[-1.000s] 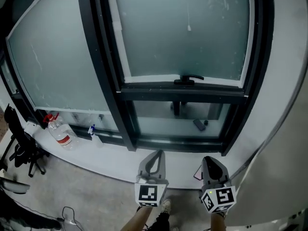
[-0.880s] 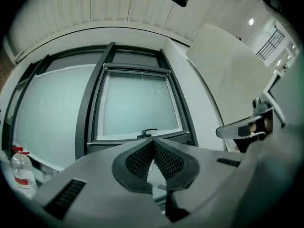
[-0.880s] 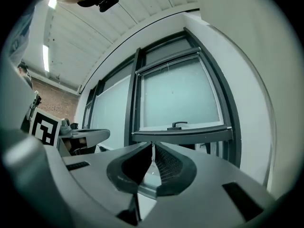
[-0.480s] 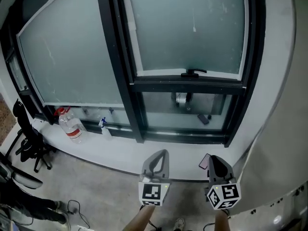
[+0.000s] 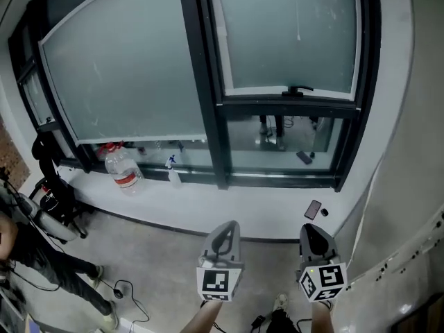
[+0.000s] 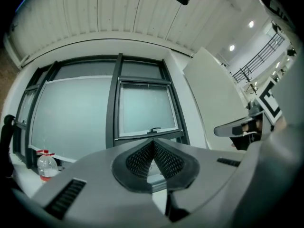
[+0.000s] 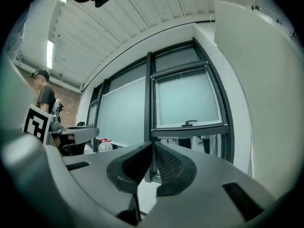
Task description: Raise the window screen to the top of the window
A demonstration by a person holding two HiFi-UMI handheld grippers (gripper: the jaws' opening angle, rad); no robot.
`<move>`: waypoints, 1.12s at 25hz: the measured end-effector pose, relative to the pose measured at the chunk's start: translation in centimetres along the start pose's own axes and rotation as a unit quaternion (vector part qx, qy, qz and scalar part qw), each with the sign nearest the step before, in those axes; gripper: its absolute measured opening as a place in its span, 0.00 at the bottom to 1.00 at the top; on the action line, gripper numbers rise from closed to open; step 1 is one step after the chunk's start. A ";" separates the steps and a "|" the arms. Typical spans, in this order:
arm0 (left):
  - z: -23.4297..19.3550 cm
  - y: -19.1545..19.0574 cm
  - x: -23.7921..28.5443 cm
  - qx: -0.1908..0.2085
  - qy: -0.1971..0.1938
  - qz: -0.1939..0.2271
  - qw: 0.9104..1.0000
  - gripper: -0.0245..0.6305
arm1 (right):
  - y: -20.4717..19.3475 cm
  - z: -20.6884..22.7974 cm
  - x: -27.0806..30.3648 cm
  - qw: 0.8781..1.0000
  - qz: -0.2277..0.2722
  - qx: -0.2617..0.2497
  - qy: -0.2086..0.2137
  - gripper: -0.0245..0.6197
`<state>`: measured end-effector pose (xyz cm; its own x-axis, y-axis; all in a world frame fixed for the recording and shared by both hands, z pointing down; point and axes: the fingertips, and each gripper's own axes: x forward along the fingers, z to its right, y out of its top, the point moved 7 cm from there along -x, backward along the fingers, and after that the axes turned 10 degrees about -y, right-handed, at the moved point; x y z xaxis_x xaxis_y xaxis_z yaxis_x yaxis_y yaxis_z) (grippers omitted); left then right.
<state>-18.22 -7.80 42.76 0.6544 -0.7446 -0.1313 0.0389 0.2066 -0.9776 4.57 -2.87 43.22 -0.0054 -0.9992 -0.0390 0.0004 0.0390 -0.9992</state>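
left gripper (image 6: pixel 153 142): jaws together at the tips, nothing between them, nose aimed at the window
right gripper (image 7: pixel 153 144): same story, tips meeting, only a thin slit behind them, nothing held
gripper count: two, side by side low in the head view, well short of the glass, each with one marker cube (image 5: pixel 214 283)
sill (image 5: pixel 229 212): white ledge beyond the grippers, carrying one phone (image 5: pixel 313 209), one spray bottle (image 5: pixel 171 169) and one water bottle (image 5: pixel 123 169) with a red cap
window frame (image 5: pixel 201 82): dark, with two main bays, a wide frosted one on the left and a narrower one on the right
window screen (image 5: pixel 291 33): one, up in the right bay, covering its upper part; clear glass shows below it
screen facing: flat to the room, square on to both grippers
bottom rail (image 5: pixel 288 100): long axis level, running side to side across the bay
handle (image 5: pixel 300 89): one, small and dark, lying along that rail near its middle
off to the left: one person (image 5: pixel 17 245) on the grey floor, beside a dark stand (image 5: pixel 52 179)
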 end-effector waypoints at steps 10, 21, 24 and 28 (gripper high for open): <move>2.4 1.7 -12.6 -0.029 -0.006 0.001 1.000 0.04 | 0.5 -8.5 -11.6 1.000 -0.013 -0.012 0.020 0.08; 10.6 3.6 -18.7 -0.053 0.004 0.006 0.999 0.04 | 3.2 -8.1 -23.0 0.999 0.023 -0.006 0.022 0.07; 14.5 4.2 -21.5 -0.061 0.014 -0.002 0.998 0.04 | 3.3 -8.2 -28.3 0.999 0.021 -0.017 0.032 0.07; 19.6 5.4 -25.4 -0.057 0.014 -0.006 0.998 0.04 | 2.7 -6.6 -34.2 0.999 0.020 -0.006 0.030 0.07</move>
<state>-19.83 24.64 44.04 0.6323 -0.7649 -0.1232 -0.0412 0.1256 -0.9912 -1.89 31.48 41.83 -0.0664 -0.9948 -0.0777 -0.0098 0.0785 -0.9969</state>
